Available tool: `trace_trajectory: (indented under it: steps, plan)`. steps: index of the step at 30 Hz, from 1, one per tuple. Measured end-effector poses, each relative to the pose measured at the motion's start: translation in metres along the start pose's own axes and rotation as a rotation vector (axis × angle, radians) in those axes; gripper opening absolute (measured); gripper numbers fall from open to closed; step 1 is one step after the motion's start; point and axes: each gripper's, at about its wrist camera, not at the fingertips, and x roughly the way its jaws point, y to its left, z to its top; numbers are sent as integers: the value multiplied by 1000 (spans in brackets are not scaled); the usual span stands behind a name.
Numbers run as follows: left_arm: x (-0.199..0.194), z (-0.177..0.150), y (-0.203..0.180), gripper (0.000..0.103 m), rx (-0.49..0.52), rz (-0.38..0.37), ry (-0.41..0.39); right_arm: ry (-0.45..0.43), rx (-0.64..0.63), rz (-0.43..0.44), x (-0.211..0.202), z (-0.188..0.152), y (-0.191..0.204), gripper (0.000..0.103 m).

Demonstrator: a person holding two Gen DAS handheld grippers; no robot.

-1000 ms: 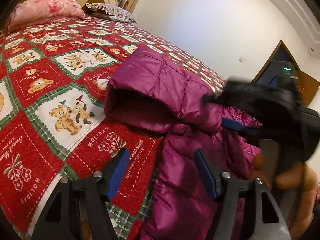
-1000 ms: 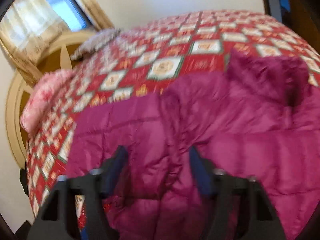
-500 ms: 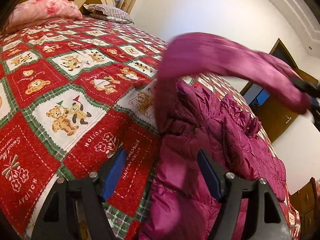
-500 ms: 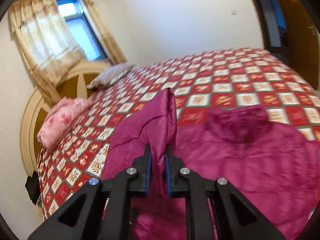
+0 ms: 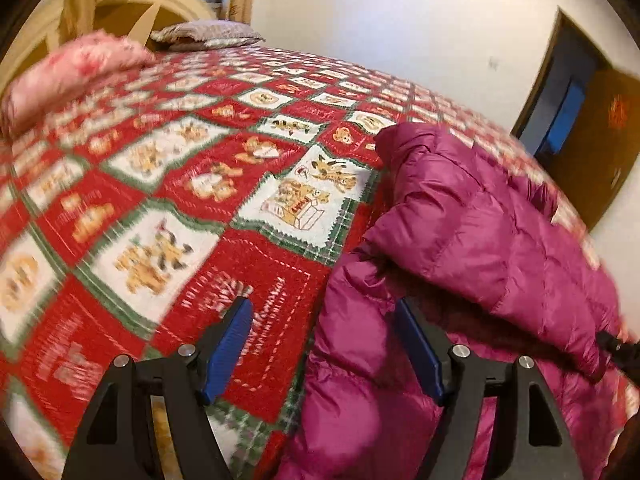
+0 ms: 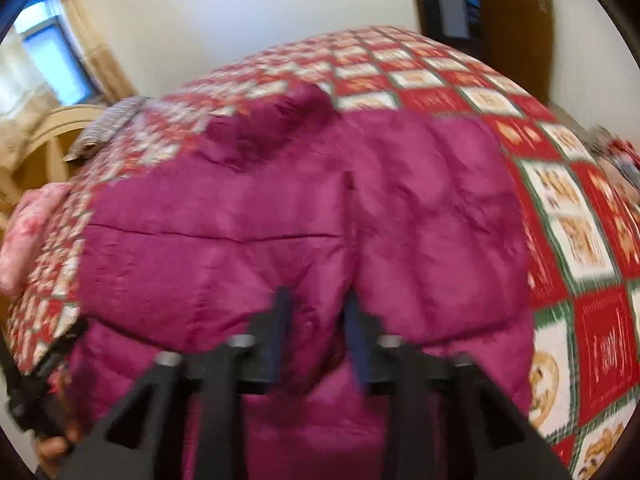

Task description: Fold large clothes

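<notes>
My left hand-held gripper [image 5: 324, 344] hangs released, jaws wide, over the jacket's edge. My right hand-held gripper [image 6: 318, 336] has its jaws part-way apart, magenta fabric between them; blurred, so I cannot tell its grip. The puffer jacket [image 6: 304, 220] lies spread on the bed [image 5: 168, 184].
</notes>
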Motion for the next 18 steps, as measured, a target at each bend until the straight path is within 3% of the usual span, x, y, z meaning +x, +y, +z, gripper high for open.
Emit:
trace_trajectory:
  steps: [2, 4, 6, 8, 11, 14, 18]
  plan:
    - [-15, 9, -6, 74, 48, 7, -27, -85, 47, -48, -19, 4, -7, 46]
    - [-33, 23, -13, 74, 82, -6, -88, -229, 35, -114, -50, 15, -2, 47]
    - [-46, 47, -27, 77, 96, -13, -160, -291, 1, -99, -65, 29, 7, 46]
    - [-43, 71, -48, 85, 128, -19, -187, -271, -35, -37, -60, 44, 20, 42]
    - [-14, 103, -83, 86, 199, 11, -177, -195, -95, 1, -29, 51, 44, 31]
    - [22, 113, -102, 86, 241, 83, -143, -120, -159, -4, 9, 47, 58, 27]
    - [60, 104, -101, 86, 208, 138, -96, -69, -159, -9, 36, 30, 46, 27]
